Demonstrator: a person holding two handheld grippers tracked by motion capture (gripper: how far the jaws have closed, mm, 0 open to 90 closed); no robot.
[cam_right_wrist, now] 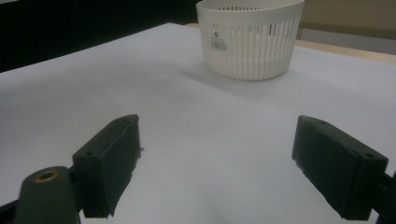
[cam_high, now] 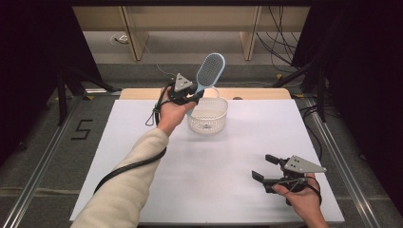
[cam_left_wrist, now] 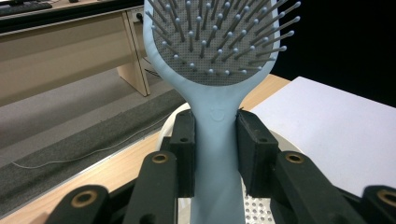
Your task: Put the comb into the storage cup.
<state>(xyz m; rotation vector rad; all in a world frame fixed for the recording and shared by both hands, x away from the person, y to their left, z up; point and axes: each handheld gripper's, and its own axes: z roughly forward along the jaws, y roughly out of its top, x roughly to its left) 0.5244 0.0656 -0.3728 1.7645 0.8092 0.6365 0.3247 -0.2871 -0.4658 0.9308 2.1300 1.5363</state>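
Observation:
A light blue hairbrush point(cam_high: 209, 71) with a grey bristle pad is held up above the back of the table, head tilted up and to the right. My left gripper point(cam_high: 187, 97) is shut on its handle point(cam_left_wrist: 217, 154), both pads pressing the sides just below the head point(cam_left_wrist: 219, 42). Under it stands a white slotted basket point(cam_high: 207, 115), its rim also seen behind the jaws point(cam_left_wrist: 166, 128). My right gripper point(cam_high: 266, 167) rests low at the near right of the white table, open with nothing between its fingers point(cam_right_wrist: 109, 161). It looks toward the basket point(cam_right_wrist: 250, 39).
The white table sheet point(cam_high: 228, 156) lies on a wooden top point(cam_high: 256, 93) whose edge shows at the back. Desks point(cam_high: 190, 23) and cables stand on the floor beyond. Metal rails point(cam_high: 332, 156) run along both sides of the table.

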